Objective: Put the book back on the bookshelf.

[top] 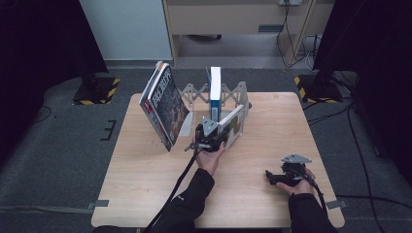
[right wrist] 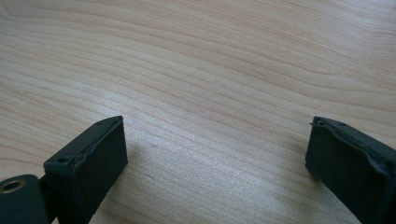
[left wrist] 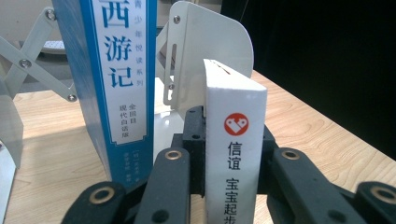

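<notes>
The left hand-held gripper [left wrist: 236,186] squeezes the white book [left wrist: 236,140]; it could bump the blue book [left wrist: 119,70] over; the right hand-held gripper [right wrist: 215,158] rests wide open.

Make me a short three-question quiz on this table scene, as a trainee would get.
1. True or false: the left gripper is shut on the white book.
2. Which book stands upright in the white expanding rack? A. the blue-spined book B. the magazine C. none
3. What lies between the jaws of the right gripper?

Key
1. True: its black jaws press both sides of the book.
2. A. The magazine leans at the rack's left end.
3. Nothing; the jaws stand wide apart over the bare wooden table.
</notes>
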Motion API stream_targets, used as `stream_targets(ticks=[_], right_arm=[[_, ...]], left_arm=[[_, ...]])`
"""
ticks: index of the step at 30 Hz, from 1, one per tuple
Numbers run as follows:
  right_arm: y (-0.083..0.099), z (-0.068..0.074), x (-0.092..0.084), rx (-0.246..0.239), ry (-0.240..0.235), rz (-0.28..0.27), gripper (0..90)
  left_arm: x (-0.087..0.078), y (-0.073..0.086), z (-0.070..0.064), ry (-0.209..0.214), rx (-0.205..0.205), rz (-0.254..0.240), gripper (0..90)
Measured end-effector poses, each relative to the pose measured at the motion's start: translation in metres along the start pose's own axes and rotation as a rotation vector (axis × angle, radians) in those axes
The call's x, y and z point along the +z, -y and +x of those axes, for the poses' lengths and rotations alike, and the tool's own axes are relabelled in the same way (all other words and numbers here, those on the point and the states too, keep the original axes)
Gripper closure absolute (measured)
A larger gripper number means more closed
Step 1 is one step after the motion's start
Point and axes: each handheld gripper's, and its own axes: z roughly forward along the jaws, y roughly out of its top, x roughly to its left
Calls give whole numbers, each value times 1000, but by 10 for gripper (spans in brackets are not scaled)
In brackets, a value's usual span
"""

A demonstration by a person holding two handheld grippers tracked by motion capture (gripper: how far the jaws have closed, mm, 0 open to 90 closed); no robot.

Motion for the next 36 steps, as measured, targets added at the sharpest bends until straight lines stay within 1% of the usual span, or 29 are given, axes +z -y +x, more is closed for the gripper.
stream_targets(ticks=[3,5,9,12,14,24,27,29,30,35,36], right_arm=[[0,0,0,2,0,0,56],[0,0,0,-2,1,-1,56],[0,0,0,0,1,-1,56],[0,0,0,-1,1,-1,55],[0,0,0,0,1,-1,55],[0,0,0,-1,1,-1,55],[0,0,0,0,1,-1,55],[0,0,0,0,1,-1,55],[0,0,0,0,1,-1,55],[0,0,0,0,0,0,55],[0,0,0,0,1,-1,55]], left_arm=[[2,4,0,1,0,7,743],[2,6,1,4,-2,-2,742],[0,10,1,3,-6,-4,739],[-4,16,2,6,-4,-5,737],[-7,19,2,8,3,4,737],[-20,39,2,24,-5,75,731],[-23,46,2,28,1,95,729],[-24,50,2,34,2,101,729],[-25,52,2,37,3,92,728],[-25,52,0,48,12,94,716],[-24,52,0,57,-4,96,704]])
